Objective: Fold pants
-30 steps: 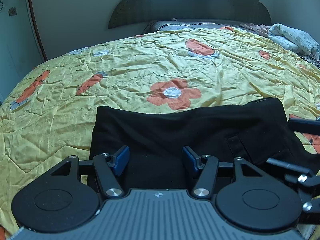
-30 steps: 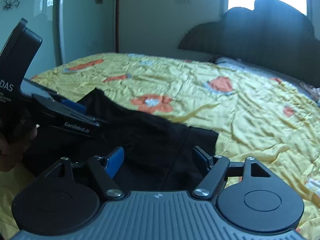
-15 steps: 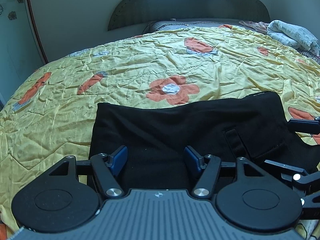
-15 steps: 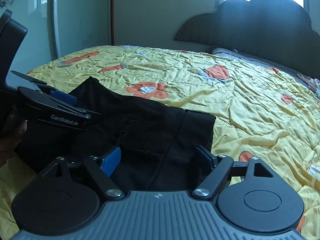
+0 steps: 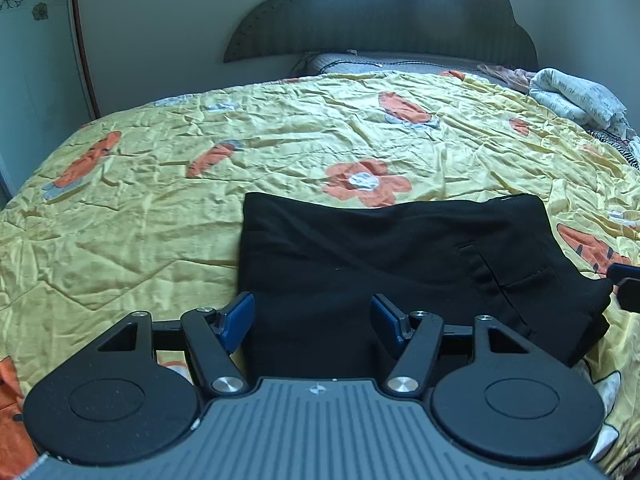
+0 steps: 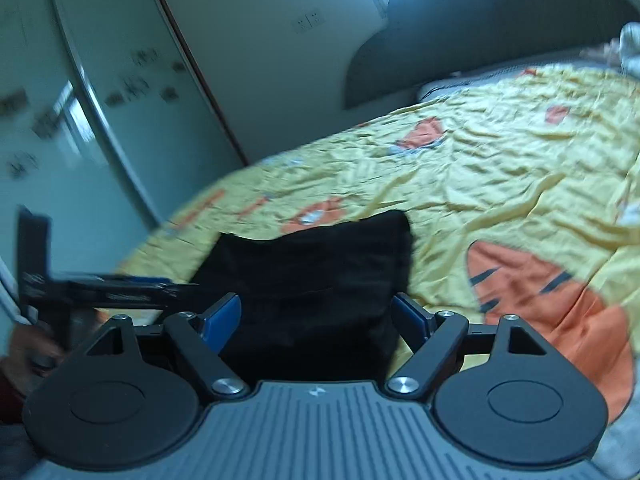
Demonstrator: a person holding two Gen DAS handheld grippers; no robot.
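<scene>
- The black pants (image 5: pixel 384 264) are seen folded flat near the bed's (image 5: pixel 160 208) front edge.
- The left gripper (image 5: pixel 312 318) and right gripper (image 6: pixel 318 318) are held with fingers apart, nothing clamped.
- Soft, light, limp cloth is judged; the outer corners are best taken.

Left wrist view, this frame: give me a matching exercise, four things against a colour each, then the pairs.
Things:
1. pants
2. bedspread
3. gripper pads
4. headboard

Colours:
A. blue
B. dark grey
C. black
D. yellow with orange flowers

Pairs: 1-C, 2-D, 3-A, 4-B
</scene>
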